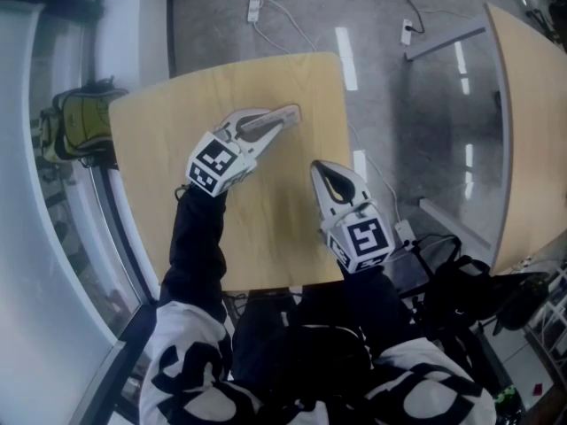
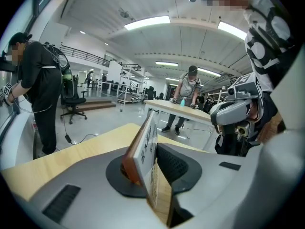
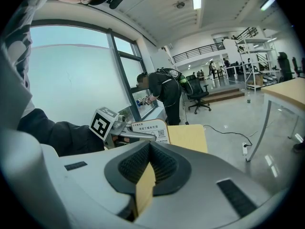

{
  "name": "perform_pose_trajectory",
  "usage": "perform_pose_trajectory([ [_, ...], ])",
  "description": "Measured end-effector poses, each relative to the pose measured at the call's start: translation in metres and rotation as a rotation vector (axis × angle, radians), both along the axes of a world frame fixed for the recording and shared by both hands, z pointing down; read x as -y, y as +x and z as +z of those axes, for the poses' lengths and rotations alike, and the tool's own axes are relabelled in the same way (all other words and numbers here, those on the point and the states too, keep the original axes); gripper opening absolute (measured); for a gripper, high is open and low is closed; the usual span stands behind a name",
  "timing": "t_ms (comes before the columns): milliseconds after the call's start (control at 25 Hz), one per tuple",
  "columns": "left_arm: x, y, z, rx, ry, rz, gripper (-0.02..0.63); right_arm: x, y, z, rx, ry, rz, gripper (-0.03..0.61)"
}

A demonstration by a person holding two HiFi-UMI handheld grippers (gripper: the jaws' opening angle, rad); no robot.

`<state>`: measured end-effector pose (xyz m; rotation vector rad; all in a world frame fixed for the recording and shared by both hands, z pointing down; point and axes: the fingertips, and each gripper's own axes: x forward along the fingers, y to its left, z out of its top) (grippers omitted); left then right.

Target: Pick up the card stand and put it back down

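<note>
We're at the grasp: our left gripper (image 1: 282, 119) clamps the stand (image 2: 144, 149) near the table's (image 1: 151, 140) far edge. Our right gripper (image 1: 324, 170) sits closed and empty. Next, we lift straight, then lower.

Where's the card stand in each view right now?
Head view: card stand upper centre, in the left gripper, near the table's far edge.
Left gripper view: card stand dead centre, between the jaws.
Right gripper view: card stand left of centre, behind the left gripper's jaw.
Shared landmark: the wooden table.
</note>
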<state>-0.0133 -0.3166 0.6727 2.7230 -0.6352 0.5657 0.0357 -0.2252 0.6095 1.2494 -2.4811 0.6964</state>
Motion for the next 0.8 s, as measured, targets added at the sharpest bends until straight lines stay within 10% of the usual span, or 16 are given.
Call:
perform_pose_trajectory([
  [800,-0.051,0.020,-0.066,-0.081,-0.045,0.002,0.020,-0.017,0.006,-0.062,-0.001,0.098,0.017,0.020],
])
